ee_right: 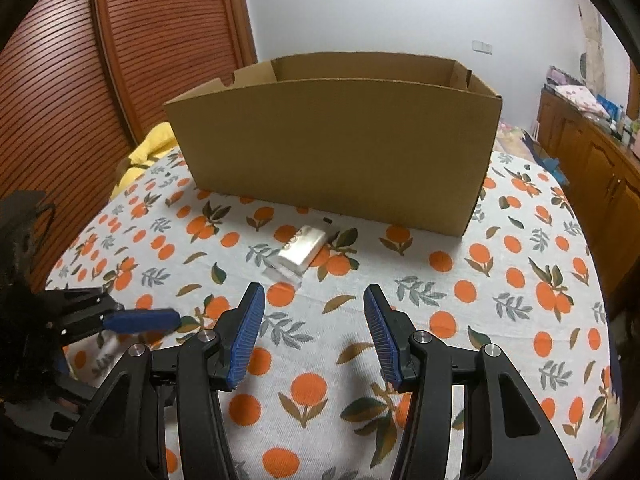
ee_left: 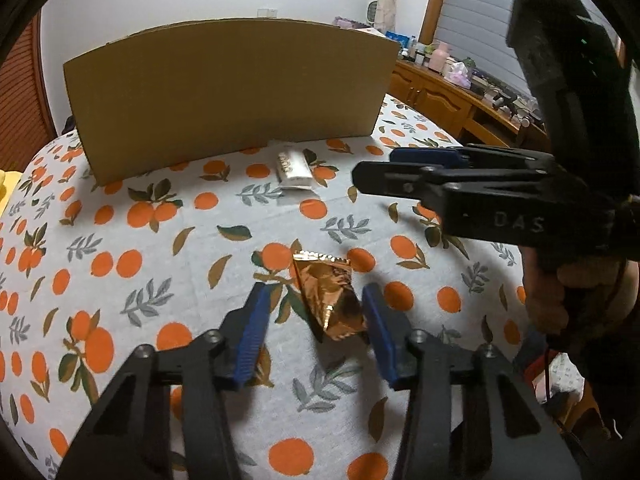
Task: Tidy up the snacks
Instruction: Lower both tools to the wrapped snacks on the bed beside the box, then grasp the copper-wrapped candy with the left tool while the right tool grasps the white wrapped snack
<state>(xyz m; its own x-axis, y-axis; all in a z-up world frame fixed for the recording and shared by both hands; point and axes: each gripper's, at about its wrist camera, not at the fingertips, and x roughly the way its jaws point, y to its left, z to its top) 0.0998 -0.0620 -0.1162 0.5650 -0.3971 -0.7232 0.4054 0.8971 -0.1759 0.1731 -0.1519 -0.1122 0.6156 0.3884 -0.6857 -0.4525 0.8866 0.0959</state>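
Observation:
A shiny copper foil snack packet point(ee_left: 329, 294) lies on the orange-print tablecloth point(ee_left: 132, 240). My left gripper point(ee_left: 314, 292) is open, its blue fingers on either side of the packet, not closed on it. A white wrapped snack point(ee_left: 293, 169) lies near the base of an open cardboard box point(ee_left: 228, 96); it also shows in the right wrist view point(ee_right: 302, 249), in front of the box point(ee_right: 340, 148). My right gripper point(ee_right: 314, 294) is open and empty above the cloth, short of the white snack. It appears at the right of the left wrist view point(ee_left: 374, 168).
A wooden louvred door point(ee_right: 100, 72) stands at the left. A wooden cabinet point(ee_left: 444, 96) with bottles and clutter runs along the right wall. Something yellow point(ee_right: 152, 144) lies at the table's far left edge. The left gripper's blue finger point(ee_right: 140, 319) shows at the left.

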